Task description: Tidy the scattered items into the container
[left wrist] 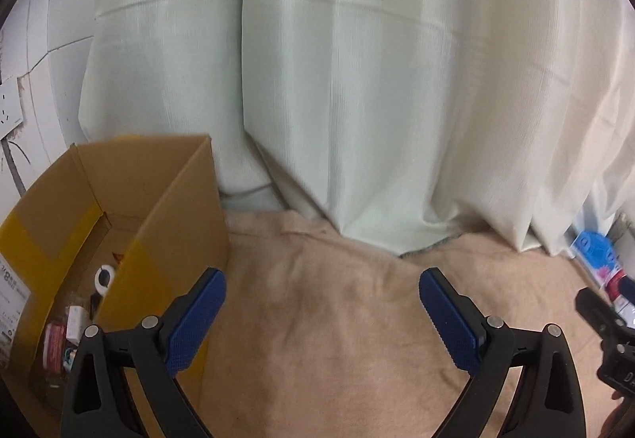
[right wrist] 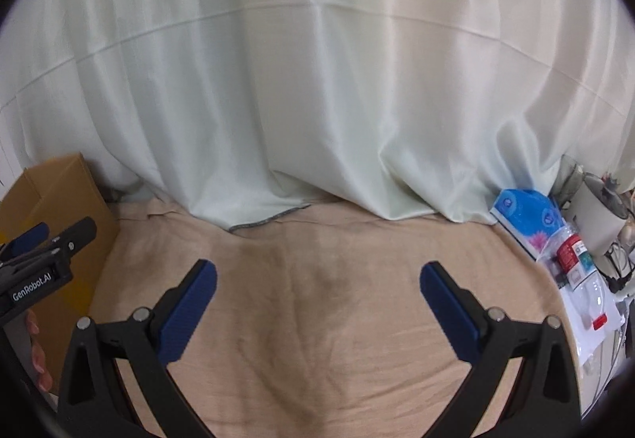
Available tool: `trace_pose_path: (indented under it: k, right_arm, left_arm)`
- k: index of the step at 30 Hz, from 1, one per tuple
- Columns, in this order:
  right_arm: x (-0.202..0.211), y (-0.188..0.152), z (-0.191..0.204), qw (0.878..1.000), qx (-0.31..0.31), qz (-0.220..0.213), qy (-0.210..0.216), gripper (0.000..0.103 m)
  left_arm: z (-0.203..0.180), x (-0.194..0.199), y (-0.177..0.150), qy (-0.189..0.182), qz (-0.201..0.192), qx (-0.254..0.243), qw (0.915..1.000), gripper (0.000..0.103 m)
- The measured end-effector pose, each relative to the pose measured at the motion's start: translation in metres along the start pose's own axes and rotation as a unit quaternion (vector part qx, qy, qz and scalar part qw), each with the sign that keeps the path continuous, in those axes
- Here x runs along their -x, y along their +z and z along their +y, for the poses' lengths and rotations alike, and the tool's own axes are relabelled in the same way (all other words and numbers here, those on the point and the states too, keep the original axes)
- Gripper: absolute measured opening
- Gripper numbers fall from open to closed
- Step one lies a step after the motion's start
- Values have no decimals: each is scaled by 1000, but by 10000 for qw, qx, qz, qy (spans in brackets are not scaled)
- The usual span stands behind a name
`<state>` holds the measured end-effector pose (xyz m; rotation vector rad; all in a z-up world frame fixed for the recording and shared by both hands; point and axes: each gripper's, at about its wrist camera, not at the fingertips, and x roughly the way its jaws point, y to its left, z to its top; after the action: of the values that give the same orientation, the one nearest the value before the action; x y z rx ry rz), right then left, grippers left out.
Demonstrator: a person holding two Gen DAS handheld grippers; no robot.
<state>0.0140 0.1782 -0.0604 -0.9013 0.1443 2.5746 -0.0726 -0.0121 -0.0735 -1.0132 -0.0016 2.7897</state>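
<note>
While both jaws stand wide apart and empty, the left gripper and right gripper hang over the cloth. Small items lie inside the box at left; a blue packet and bottle lie at right.

Left gripper body, right wrist view: "GenRobot.AI" in white letters
Right gripper body, left wrist view: "DA", cut off at the edge
Cardboard box label: large "8"; smaller print unreadable

surface: beige blanket | left: cardboard box | right: plastic packets
</note>
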Motion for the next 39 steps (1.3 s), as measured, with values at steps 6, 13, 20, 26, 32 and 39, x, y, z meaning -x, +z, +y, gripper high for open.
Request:
trace_pose_path:
  k: [6,13,20,26,32,39]
  right_arm:
    - [-13,-26,-7,9999,13,15,-124,103]
    - [-21,-45,-19,9997,-95,226,-98,103]
    - [-20,-45,-26,9996,-172,159,-134,103]
    - [-21,-45,-23,9997,-36,174,-163,103]
    - [-16,-43,-20,9998,50,131,-120,103]
    - [-1,-36,-14,9999,106,16,-88,103]
  left_arm:
    - [7,0,-39,183,-38,157,9997,99]
    - [-8,-11,-51,-146,213,154,9995,99]
    - [-35,-14,-61,125,136,-462,9988,99]
    - [-35,-16,-61,49,224,-437,9988,99]
    - [-32,-16,-60,-10,247,-370,9990,99]
    - [-27,3,-52,-148,221,-153,9995,99]
